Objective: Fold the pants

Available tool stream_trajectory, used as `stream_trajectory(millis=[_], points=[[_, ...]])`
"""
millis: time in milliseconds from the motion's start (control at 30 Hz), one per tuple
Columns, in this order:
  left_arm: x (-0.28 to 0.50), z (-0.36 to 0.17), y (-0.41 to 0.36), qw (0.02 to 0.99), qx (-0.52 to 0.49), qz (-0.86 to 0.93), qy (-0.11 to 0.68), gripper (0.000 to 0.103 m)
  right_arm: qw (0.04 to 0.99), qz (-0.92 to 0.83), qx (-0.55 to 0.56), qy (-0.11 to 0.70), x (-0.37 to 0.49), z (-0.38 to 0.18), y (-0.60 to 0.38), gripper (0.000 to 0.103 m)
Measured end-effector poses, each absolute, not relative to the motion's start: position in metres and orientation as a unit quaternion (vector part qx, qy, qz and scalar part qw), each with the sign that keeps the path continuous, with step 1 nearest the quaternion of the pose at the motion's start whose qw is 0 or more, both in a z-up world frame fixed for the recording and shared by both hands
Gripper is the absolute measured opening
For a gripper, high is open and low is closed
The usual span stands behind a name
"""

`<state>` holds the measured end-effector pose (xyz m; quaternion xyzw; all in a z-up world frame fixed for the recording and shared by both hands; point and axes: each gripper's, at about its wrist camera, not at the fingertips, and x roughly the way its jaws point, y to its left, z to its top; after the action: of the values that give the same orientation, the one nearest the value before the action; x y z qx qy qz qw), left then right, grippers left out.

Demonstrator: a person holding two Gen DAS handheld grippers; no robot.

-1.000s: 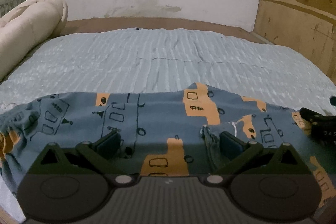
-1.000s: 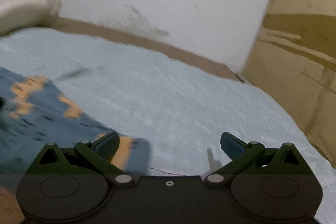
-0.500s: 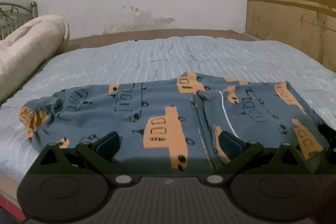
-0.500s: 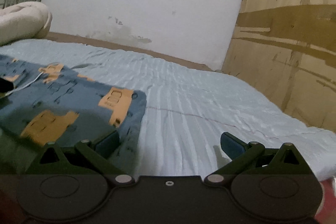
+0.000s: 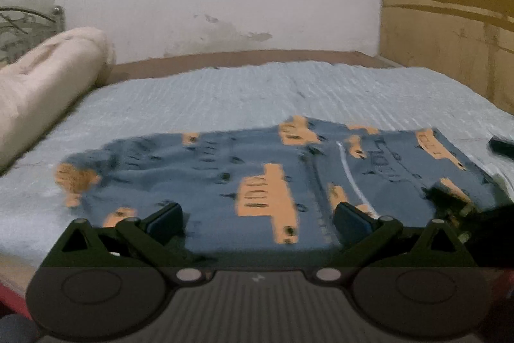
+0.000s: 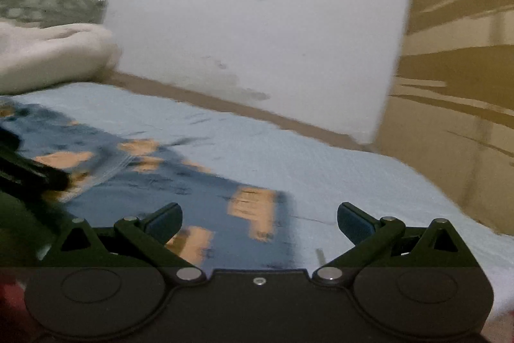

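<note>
The blue pants (image 5: 257,169) with orange vehicle prints lie flat on the bed, folded over themselves, with a white drawstring (image 5: 351,182) showing on the top layer at the right. My left gripper (image 5: 258,216) hovers open at the pants' near edge, nothing between its fingers. In the right wrist view the same pants (image 6: 167,192) fill the lower left; my right gripper (image 6: 258,219) is open over their right corner, holding nothing. The other gripper shows as a dark shape (image 6: 22,169) at that view's left edge.
A light blue ribbed bedsheet (image 5: 289,92) covers the bed. A rolled cream blanket (image 5: 41,89) lies along the left side by a metal headboard. A white wall stands behind, a plywood panel (image 5: 449,31) to the right. A small dark object (image 5: 501,147) rests on the sheet at right.
Both grippers have pulled back from the pants, so the folded garment now shows in full. The right gripper has swung left over the pants' corner. Both stayed open.
</note>
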<state>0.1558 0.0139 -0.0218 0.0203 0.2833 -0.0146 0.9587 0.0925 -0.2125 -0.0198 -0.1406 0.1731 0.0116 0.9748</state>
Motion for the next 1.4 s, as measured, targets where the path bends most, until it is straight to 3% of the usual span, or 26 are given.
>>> stream_trajectory(millis=[200, 367, 733, 1100, 1233, 1400], points=[[0.129, 0.020, 0.056, 0.966, 0.005, 0.019, 0.256, 0.102, 0.971, 0.022, -0.140, 0.195, 0.105, -0.041, -0.190, 0.102], [0.120, 0.038, 0.092, 0.965, -0.009, 0.047, 0.258, 0.102, 0.975, 0.026, -0.134, 0.175, 0.106, -0.027, -0.182, 0.102], [0.141, -0.011, 0.143, 0.951, -0.110, 0.069, 0.282, 0.102, 0.972, 0.057, -0.147, 0.172, 0.140, -0.030, -0.141, 0.102], [0.176, -0.031, 0.170, 0.957, -0.189, 0.035, 0.217, 0.102, 0.982, 0.052, -0.083, 0.161, 0.141, -0.062, -0.149, 0.102], [0.194, -0.036, 0.175, 0.955, -0.185, 0.028, 0.229, 0.102, 0.981, 0.049, -0.092, 0.161, 0.141, -0.062, -0.146, 0.102], [0.200, -0.048, 0.186, 0.942, -0.218, 0.012, 0.254, 0.093, 0.981, 0.049, -0.094, 0.163, 0.142, -0.062, -0.145, 0.102]])
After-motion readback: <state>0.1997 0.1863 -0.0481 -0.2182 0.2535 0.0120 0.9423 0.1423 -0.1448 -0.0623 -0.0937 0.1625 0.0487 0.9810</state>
